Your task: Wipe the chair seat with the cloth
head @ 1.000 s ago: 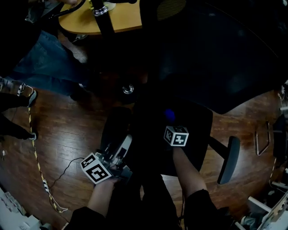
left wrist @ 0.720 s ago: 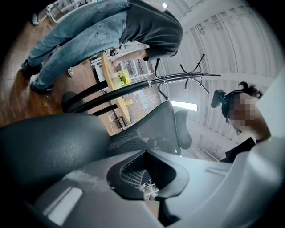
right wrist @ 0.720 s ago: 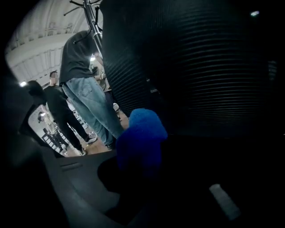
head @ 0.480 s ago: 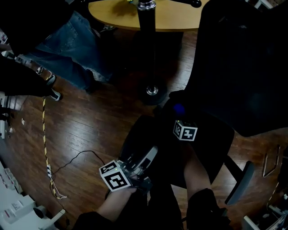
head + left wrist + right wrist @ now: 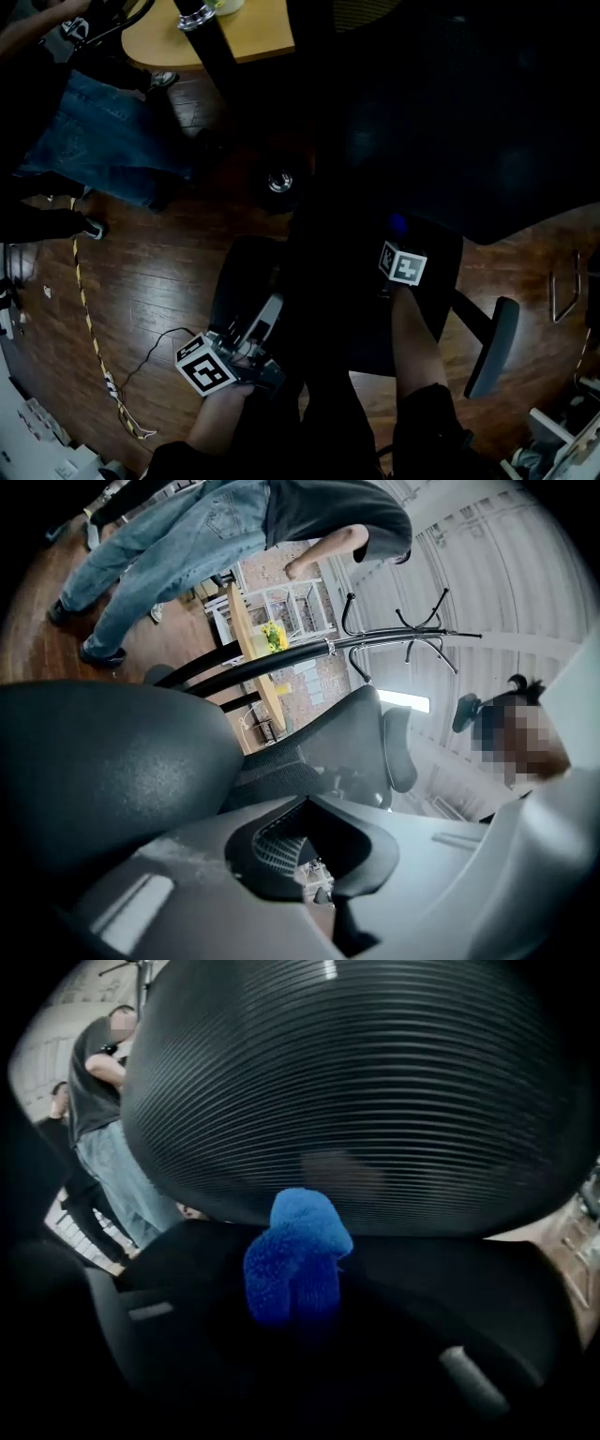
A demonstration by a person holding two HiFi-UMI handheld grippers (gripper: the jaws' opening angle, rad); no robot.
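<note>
R gripper [image 5: 399, 240] w/ cloth [image 5: 397, 225] now further right on seat [image 5: 366, 309].

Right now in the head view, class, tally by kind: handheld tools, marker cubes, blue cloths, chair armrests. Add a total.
Tools: 2, left tool, right tool
Marker cubes: 2, left cube, right cube
Blue cloth: 1
Armrests: 2, left armrest, right armrest
Total: 7

Dark wood plank floor [image 5: 159, 272] lies in dim light, with a yellow-and-black cord [image 5: 89, 328] trailing across it. A round pale wooden table [image 5: 253, 33] stands on a black post [image 5: 220, 61]. Beyond are a black coat stand [image 5: 403, 635], white chairs [image 5: 281, 607], a brick wall [image 5: 319, 682] and a white ribbed wall [image 5: 525, 564].
</note>
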